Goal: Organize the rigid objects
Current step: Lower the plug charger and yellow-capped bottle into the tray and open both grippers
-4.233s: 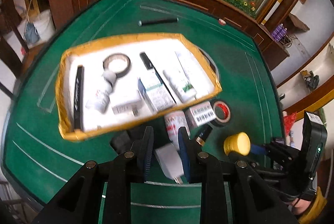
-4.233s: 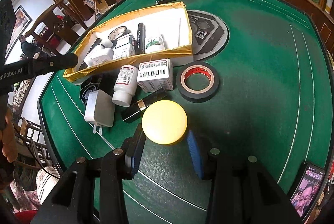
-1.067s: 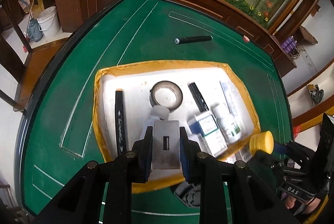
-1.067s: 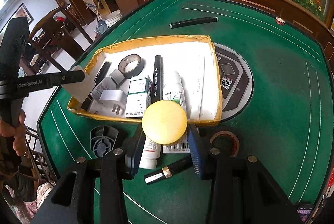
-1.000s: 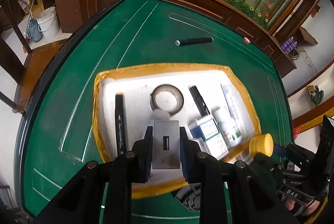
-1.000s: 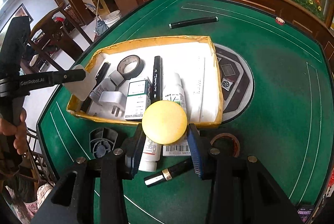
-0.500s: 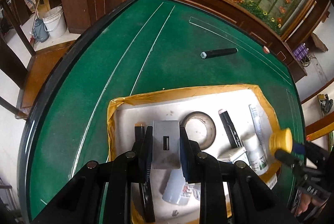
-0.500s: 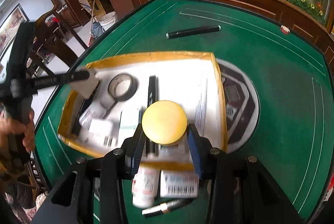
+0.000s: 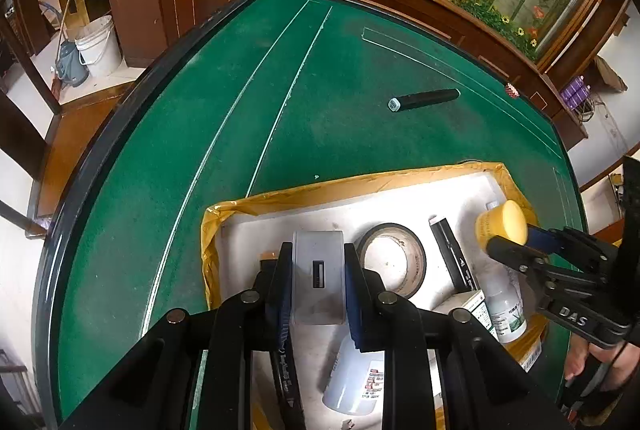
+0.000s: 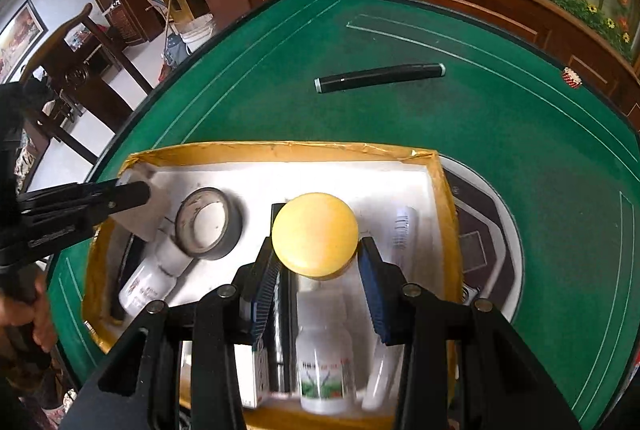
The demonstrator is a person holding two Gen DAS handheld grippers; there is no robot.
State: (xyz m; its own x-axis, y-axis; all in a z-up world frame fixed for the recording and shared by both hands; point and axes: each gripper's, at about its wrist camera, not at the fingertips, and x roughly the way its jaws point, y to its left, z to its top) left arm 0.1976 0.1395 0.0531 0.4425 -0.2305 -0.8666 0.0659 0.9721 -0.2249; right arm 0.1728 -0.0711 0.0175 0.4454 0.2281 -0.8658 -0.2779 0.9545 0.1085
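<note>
A white tray with yellow taped rim (image 9: 320,194) (image 10: 280,149) sits on the green table. My left gripper (image 9: 318,278) is shut on a white charger block (image 9: 318,270), held above the tray's left part; it also shows in the right wrist view (image 10: 138,205). My right gripper (image 10: 316,262) is shut on a yellow-lidded jar (image 10: 315,234), held above the tray's middle; the jar also shows in the left wrist view (image 9: 502,224). In the tray lie a tape roll (image 9: 390,258) (image 10: 209,222), a black marker (image 9: 450,254), white bottles (image 10: 326,358) (image 9: 354,378) and a small box (image 9: 476,310).
A black pen (image 9: 424,98) (image 10: 378,73) lies on the felt beyond the tray. A round dark panel (image 10: 488,246) is set in the table right of the tray. A small red-white piece (image 10: 571,77) lies near the wooden rail. The table edge curves at left, with chairs and a bucket (image 9: 98,45) beyond.
Both grippers have moved forward over the tray, each keeping its object. The items lying on the felt in front of the tray have dropped out of view.
</note>
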